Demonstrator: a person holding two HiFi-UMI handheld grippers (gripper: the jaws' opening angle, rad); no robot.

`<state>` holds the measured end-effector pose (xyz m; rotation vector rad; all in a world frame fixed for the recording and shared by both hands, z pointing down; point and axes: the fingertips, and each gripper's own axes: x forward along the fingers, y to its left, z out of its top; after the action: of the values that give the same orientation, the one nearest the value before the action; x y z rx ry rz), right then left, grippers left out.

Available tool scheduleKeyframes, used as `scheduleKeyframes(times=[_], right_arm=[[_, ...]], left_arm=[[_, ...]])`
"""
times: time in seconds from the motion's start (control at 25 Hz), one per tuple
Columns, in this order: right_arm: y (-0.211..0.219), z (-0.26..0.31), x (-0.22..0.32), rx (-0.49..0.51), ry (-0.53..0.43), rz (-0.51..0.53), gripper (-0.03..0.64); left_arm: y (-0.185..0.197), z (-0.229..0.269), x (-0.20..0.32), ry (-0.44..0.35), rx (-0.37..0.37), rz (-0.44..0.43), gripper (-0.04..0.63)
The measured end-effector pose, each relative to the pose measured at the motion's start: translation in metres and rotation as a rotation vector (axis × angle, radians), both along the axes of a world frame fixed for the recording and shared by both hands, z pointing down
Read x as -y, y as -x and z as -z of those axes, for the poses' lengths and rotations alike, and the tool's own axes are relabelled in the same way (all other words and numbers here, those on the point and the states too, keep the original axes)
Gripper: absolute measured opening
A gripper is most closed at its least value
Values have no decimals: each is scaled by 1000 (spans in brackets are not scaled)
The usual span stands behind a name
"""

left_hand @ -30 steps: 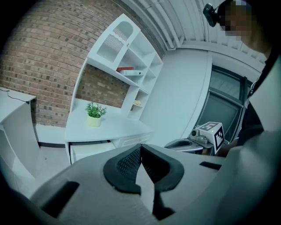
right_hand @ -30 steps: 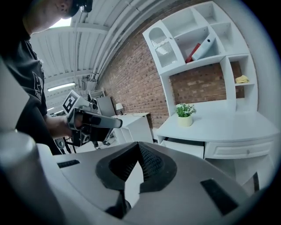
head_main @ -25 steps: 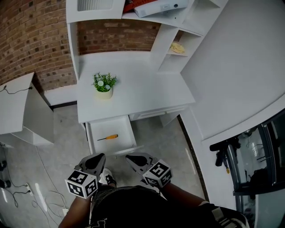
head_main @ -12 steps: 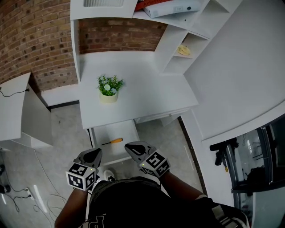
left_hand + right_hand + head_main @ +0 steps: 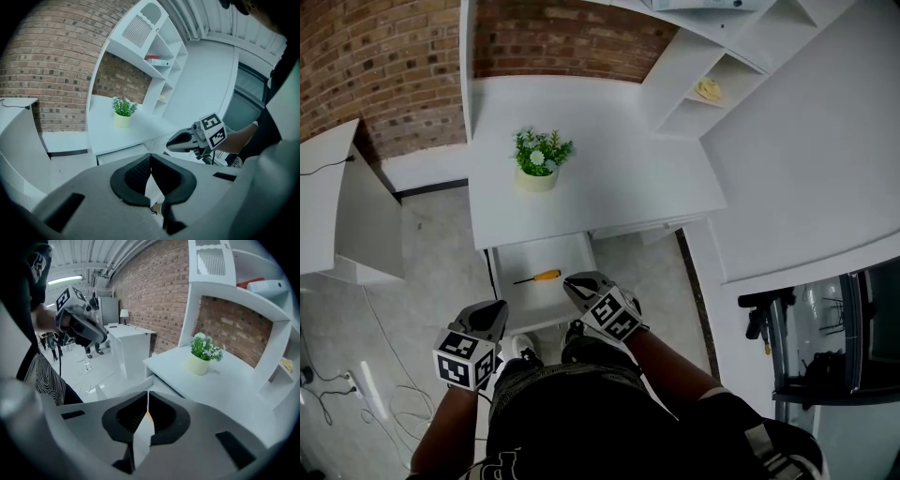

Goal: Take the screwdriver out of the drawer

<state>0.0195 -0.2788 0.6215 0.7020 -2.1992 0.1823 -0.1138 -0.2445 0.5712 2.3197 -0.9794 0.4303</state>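
Left claw, right claw, one screwdriver

Your screwdriver: one item, with an orange-yellow handle and a thin dark shaft. It lies flat on the drawer floor, set roughly crosswise and slightly slanted. The handle points to your right and the shaft tip to your left. It sits about mid-depth, apart from the side walls.

Your drawer: white and shallow, set under the desk top, pulled open towards you.
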Motion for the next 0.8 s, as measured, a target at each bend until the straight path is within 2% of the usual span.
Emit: scheduleKeyframes(times=[0.24, 0.6, 0.8], right_arm=[[2, -72, 11, -111, 89, 107, 8], [15, -145, 33, -209, 124, 282, 8], [8, -188, 39, -262, 166, 331, 8]], left_arm=[[9, -20, 3, 33, 13, 85, 18], [12, -51, 4, 127, 18, 219, 18], [16, -63, 4, 160, 28, 286, 18]])
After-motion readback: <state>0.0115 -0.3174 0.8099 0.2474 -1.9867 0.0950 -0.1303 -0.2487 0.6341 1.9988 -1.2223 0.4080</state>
